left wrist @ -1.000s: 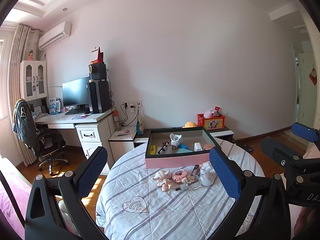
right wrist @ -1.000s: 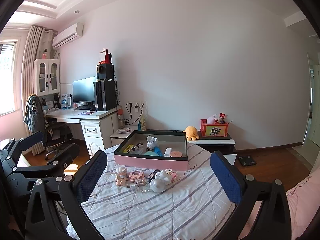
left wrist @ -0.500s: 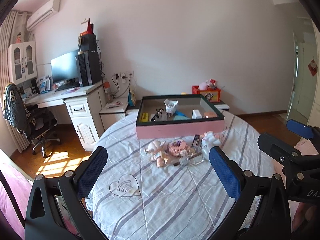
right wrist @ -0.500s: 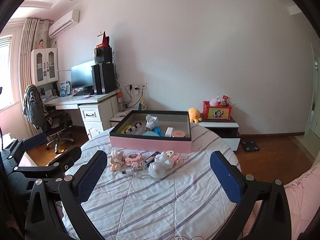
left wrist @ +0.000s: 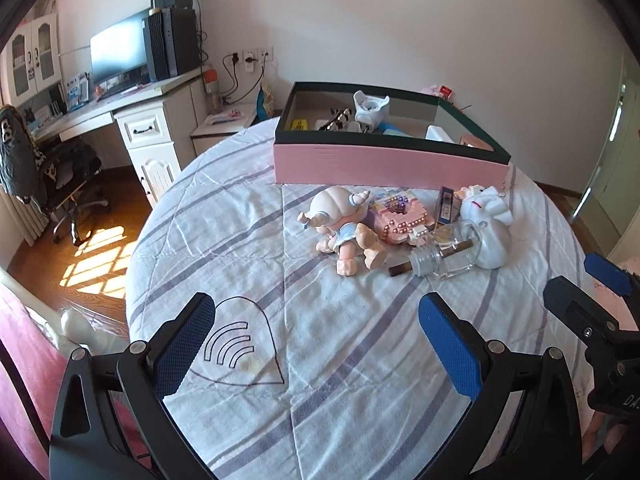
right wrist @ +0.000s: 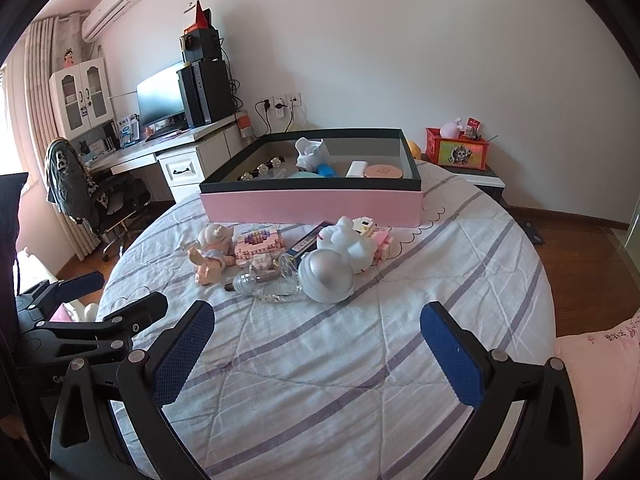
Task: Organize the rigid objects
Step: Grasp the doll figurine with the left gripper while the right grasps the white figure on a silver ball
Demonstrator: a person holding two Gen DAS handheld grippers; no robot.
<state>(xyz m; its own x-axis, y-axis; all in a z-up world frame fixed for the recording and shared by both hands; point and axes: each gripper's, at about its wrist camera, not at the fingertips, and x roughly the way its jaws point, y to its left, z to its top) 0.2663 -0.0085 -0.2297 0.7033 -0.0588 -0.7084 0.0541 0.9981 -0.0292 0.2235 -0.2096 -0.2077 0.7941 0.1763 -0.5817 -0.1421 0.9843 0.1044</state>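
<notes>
Surveying from above the near edge of the round bed: both claws empty, nothing gripped.
Left gripper (left wrist: 316, 344): held over the striped bedspread (left wrist: 320, 360), jaws spread wide, blue pads clear of all items.
Right gripper (right wrist: 316, 344): likewise spread wide, empty, hovering over bare cover short of the pile.
Pink box (right wrist: 312, 206): set at the far side of the bed, dark rim, open-topped; several small items already inside, not all identifiable.
Loose pile: lay on the bedspread just in front of the box, well apart from both claws.
Doll (left wrist: 340, 220): lay on its side at the left of the pile, touching the pink beaded block (left wrist: 400, 216).
Glass bottle (left wrist: 440, 256): lay on its side, a brown stick through its neck, against the white figurine (left wrist: 486, 224).
Silver dome (right wrist: 326, 276): nearest the right claw, touching the figurine.
Dark flat case (right wrist: 310, 240): lay between block and figurine.
Surroundings: desk with monitor (right wrist: 160, 102) at far left.
</notes>
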